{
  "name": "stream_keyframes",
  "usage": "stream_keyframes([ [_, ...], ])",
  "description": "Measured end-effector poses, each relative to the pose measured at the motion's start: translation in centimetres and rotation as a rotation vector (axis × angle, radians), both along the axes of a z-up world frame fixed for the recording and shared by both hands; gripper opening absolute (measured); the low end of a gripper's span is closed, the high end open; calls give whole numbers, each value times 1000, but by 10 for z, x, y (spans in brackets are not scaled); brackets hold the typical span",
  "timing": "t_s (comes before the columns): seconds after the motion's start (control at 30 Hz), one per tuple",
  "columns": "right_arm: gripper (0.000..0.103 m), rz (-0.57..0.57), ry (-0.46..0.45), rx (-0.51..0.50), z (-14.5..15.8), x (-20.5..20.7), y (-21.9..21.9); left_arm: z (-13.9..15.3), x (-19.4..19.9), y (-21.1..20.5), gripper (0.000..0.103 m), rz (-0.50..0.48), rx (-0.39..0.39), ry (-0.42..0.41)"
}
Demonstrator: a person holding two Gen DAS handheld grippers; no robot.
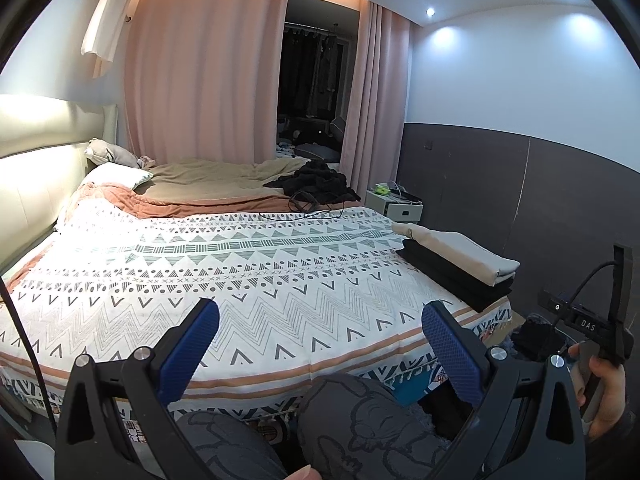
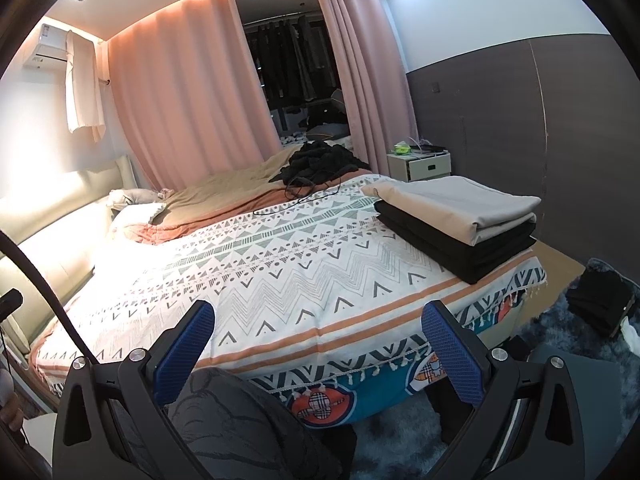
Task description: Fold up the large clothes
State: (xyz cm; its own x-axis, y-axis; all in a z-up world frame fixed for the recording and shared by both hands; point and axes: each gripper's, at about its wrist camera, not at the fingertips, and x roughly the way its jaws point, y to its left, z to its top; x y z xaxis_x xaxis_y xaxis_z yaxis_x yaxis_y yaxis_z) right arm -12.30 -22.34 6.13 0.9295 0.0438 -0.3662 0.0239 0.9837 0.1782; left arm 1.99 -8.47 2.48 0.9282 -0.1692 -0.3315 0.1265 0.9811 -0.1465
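While both grippers hover empty at the bed's foot, left gripper point(image 1: 320, 344) and right gripper point(image 2: 318, 340) jaws spread wide, a folded stack point(image 2: 456, 220) sits at two o'clock. An unfolded black garment point(image 2: 320, 160) lies at twelve o'clock; fetching it seems next.
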Motion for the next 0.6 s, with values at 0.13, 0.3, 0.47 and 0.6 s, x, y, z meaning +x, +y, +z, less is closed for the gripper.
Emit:
stream_keyframes([
  [0.13, 103, 1, 3, 9, -1, 0, 0, 0, 0, 1, 103, 1, 0, -2],
  [0.3, 103, -3, 10, 18, -3, 0, 1, 0, 1, 0, 103, 0, -1, 0],
  [0.47, 103, -2, 21, 31, -4, 2, 4, -1, 1, 1, 103, 1, -4, 1],
  [0.6, 103, -2, 31, 32, -6, 2, 8, -1, 1, 1, 103, 1, -4, 2],
])
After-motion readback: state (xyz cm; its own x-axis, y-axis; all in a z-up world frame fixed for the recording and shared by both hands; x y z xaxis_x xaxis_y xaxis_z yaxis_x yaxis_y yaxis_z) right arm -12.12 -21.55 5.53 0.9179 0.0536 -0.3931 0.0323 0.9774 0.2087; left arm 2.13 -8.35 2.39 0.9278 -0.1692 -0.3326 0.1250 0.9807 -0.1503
